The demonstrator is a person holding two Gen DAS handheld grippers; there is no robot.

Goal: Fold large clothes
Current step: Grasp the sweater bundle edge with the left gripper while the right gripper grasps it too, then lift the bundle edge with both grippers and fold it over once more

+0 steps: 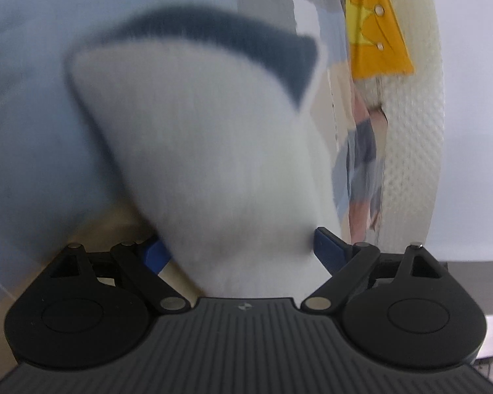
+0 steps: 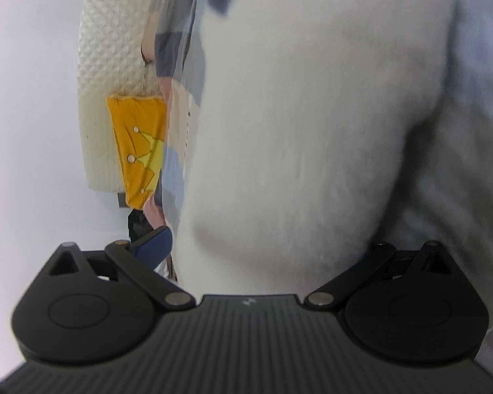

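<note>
Currently a white garment (image 1: 213,164) is pinched by both the left gripper (image 1: 236,249) and the right gripper (image 2: 266,256), held up off any surface, probably so it hangs flat for folding. Other clothes (image 2: 115,98) are seen behind.
</note>
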